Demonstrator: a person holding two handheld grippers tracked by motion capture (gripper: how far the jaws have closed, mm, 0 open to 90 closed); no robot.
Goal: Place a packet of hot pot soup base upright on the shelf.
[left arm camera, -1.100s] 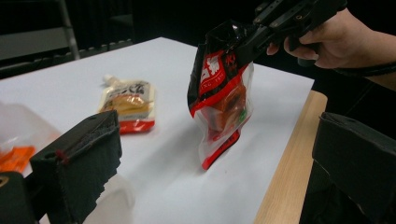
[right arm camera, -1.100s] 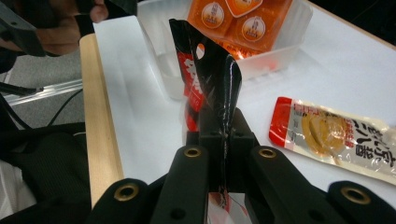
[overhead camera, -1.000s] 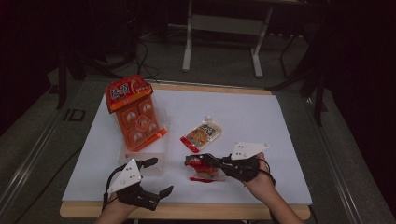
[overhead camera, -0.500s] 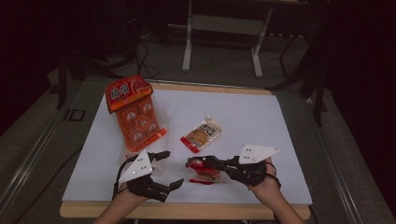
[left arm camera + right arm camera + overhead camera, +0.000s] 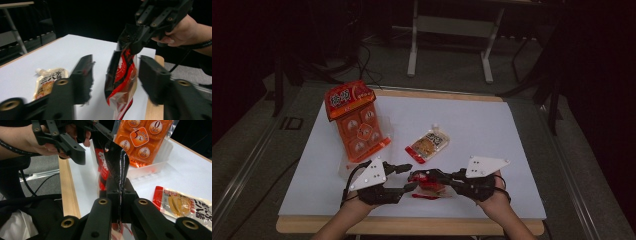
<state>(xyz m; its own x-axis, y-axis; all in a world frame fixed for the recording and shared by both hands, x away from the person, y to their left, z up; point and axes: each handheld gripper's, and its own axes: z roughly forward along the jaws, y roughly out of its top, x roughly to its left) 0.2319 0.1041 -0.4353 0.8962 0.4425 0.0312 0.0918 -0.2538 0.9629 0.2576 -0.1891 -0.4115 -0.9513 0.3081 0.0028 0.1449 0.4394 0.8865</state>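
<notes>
Near the front edge of the table [image 5: 512, 130] the person holds a red and black pouch [image 5: 428, 181] up between the two grippers. The right gripper [image 5: 416, 176] has its jaws pressed tight on the pouch's dark upper edge; in the right gripper view the foil [image 5: 113, 167] is pinched flat between the two black pads and stands up from them. The left gripper [image 5: 409, 176] faces it from the other side. Its jaws have just been closing, and in the left gripper view the pouch [image 5: 121, 75] hangs between them, with a clear gap to the pad on the left of that view and the other pad just beside it; whether that one touches I cannot tell.

Farther back on the left stands a clear tray [image 5: 384, 131], open at the top, with an orange pack [image 5: 356, 120] of round sealed cups leaning up out of it. Between the tray and the grippers a second pouch [image 5: 428, 144], pale with a red end and a small spout, lies flat on the white tabletop, apart from both.
</notes>
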